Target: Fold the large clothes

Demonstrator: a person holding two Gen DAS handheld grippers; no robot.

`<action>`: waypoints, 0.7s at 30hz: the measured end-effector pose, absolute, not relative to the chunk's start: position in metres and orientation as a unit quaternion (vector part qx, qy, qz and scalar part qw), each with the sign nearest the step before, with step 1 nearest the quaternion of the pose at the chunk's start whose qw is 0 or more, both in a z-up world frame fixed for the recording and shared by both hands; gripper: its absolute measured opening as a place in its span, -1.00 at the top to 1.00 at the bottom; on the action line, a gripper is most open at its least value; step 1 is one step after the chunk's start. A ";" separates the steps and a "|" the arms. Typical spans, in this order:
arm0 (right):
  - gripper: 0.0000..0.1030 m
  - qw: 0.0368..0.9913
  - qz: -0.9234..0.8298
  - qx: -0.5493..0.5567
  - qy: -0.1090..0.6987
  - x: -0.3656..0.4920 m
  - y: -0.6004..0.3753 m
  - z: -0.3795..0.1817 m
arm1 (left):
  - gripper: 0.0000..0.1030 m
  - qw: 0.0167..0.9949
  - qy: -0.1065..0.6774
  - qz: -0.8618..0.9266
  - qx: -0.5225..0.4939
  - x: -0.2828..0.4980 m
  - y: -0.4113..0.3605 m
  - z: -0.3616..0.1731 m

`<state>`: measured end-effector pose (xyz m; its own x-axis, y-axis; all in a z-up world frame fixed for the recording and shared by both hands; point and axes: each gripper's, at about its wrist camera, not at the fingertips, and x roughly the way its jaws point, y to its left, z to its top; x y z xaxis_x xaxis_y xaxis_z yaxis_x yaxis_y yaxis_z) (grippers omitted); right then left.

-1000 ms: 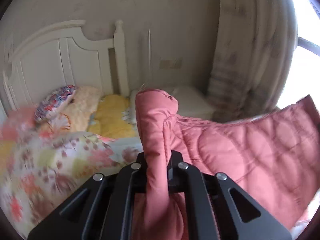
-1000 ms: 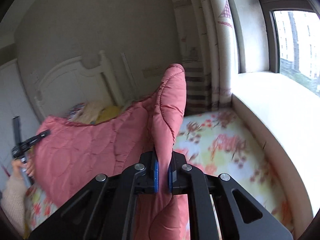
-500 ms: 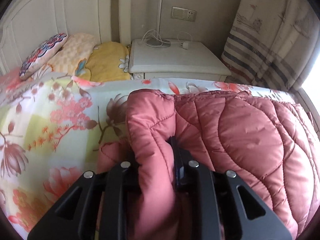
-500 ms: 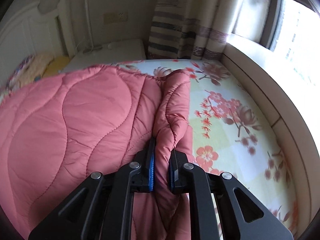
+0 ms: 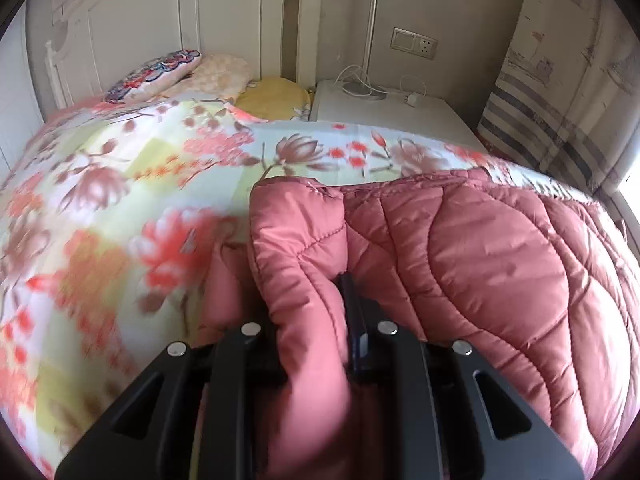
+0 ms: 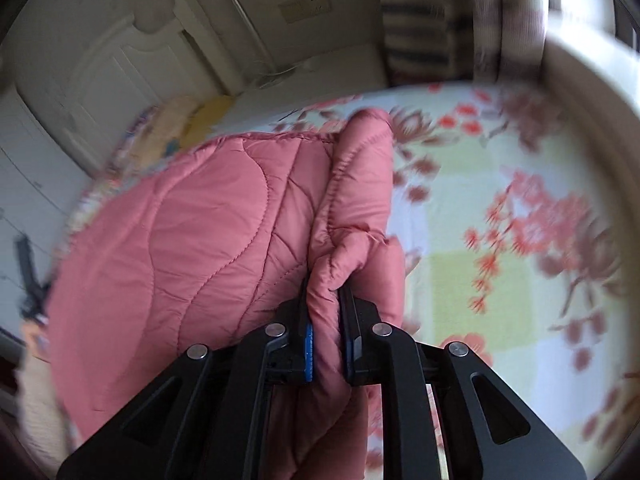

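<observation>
A large pink quilted jacket [image 5: 480,256] lies spread over the floral bedsheet [image 5: 120,184]. My left gripper [image 5: 316,320] is shut on a bunched left edge of the jacket, low over the bed. In the right wrist view the same jacket [image 6: 192,240] stretches to the left, and my right gripper [image 6: 326,320] is shut on a thick fold of its right edge. The left gripper shows faintly and blurred at the far left of the right wrist view [image 6: 30,276]. Much of each gripper's finger length is buried in fabric.
Pillows [image 5: 160,68] lie by the white headboard [image 5: 140,20]. A white nightstand [image 5: 392,112] with a lamp pole and cables stands beside the bed. A striped curtain [image 5: 560,100] hangs at the right. A pale window ledge [image 6: 600,92] runs along the bed's right side.
Both grippers have come down from holding the jacket up in the air to laying it over the bed. Both stay shut on the jacket's edges.
</observation>
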<state>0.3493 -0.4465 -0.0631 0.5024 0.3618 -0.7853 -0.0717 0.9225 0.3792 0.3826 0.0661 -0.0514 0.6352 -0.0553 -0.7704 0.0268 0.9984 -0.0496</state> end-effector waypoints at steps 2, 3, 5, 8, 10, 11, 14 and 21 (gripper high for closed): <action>0.71 0.849 0.139 0.145 0.488 0.340 -0.441 -0.063 | 0.59 0.906 0.423 -0.024 -0.005 0.365 0.066 -0.050; 0.71 0.852 0.137 0.125 0.489 0.328 -0.433 -0.060 | 0.59 0.907 0.419 -0.027 0.001 0.353 0.066 -0.050; 0.71 0.861 0.124 0.088 0.485 0.303 -0.418 -0.057 | 0.59 0.911 0.411 -0.030 0.014 0.332 0.066 -0.050; 0.71 0.871 0.109 0.049 0.477 0.265 -0.401 -0.054 | 0.59 0.914 0.402 -0.046 0.016 0.315 0.073 -0.047; 0.71 0.878 0.092 0.034 0.468 0.253 -0.399 -0.053 | 0.58 0.908 0.414 -0.057 -0.012 0.326 0.084 -0.043; 0.74 0.880 0.083 0.023 0.466 0.254 -0.398 -0.052 | 0.58 0.906 0.420 -0.051 -0.026 0.338 0.090 -0.037; 0.81 0.890 0.031 0.002 0.455 0.268 -0.396 -0.037 | 0.67 0.917 0.396 -0.035 -0.039 0.351 0.097 -0.007; 0.87 0.941 -0.010 0.065 0.332 0.245 -0.409 0.034 | 0.78 0.952 0.305 -0.030 0.000 0.358 0.070 0.049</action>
<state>0.2446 -0.4089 0.0338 0.7795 0.0235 -0.6260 0.0622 0.9914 0.1148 0.3576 0.0700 0.0495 0.8121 -0.0572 -0.5806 0.0569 0.9982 -0.0188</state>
